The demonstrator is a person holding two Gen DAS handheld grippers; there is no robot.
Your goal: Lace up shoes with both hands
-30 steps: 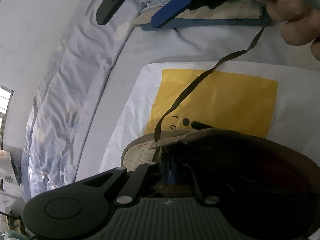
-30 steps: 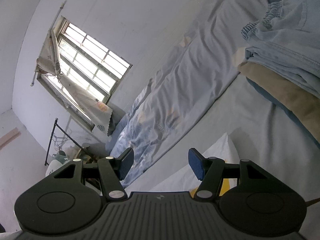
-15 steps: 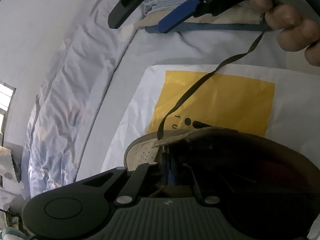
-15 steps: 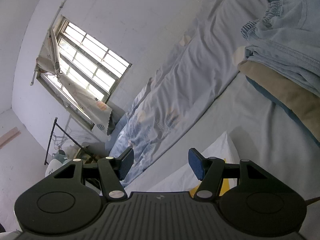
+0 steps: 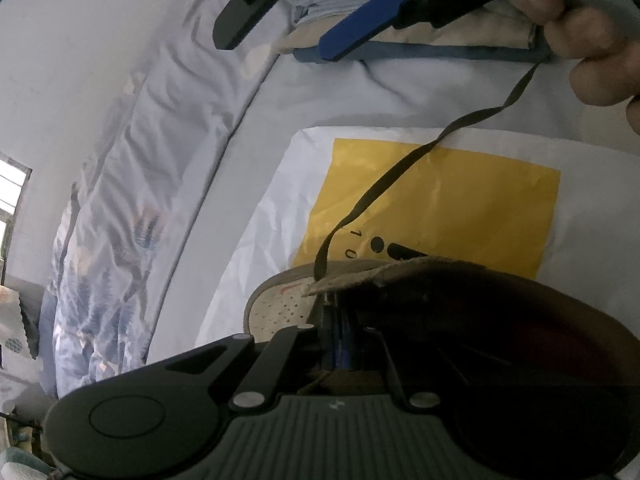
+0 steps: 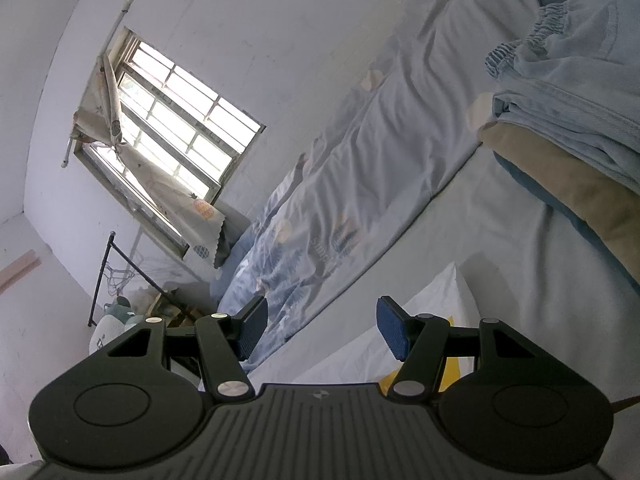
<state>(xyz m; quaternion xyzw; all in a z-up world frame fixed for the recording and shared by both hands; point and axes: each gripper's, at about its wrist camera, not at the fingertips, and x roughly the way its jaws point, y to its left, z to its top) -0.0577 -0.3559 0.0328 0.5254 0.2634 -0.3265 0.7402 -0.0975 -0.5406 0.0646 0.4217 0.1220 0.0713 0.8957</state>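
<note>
In the left wrist view my left gripper (image 5: 338,340) is shut on the shoe's upper by the tongue flap (image 5: 360,278). The shoe (image 5: 440,320) is dark with a pale perforated toe (image 5: 280,308) and fills the lower right. A dark flat lace (image 5: 384,188) runs from the shoe up to the bare fingers (image 5: 580,36) of the hand that holds my right gripper. My right gripper (image 5: 288,28) is open and empty at the top of that view. In the right wrist view my right gripper (image 6: 318,330) points away over the bed, with nothing between its blue pads.
The shoe lies on a white bag with a yellow panel (image 5: 460,200) on a pale blue bed sheet (image 5: 260,152). Folded clothes (image 6: 580,120) are stacked at the right. A rumpled quilt (image 6: 340,200) runs along the wall under a window (image 6: 168,120).
My right gripper and the hand holding the lace have shifted a little to the right in the left wrist view. The left gripper has stayed shut on the shoe.
</note>
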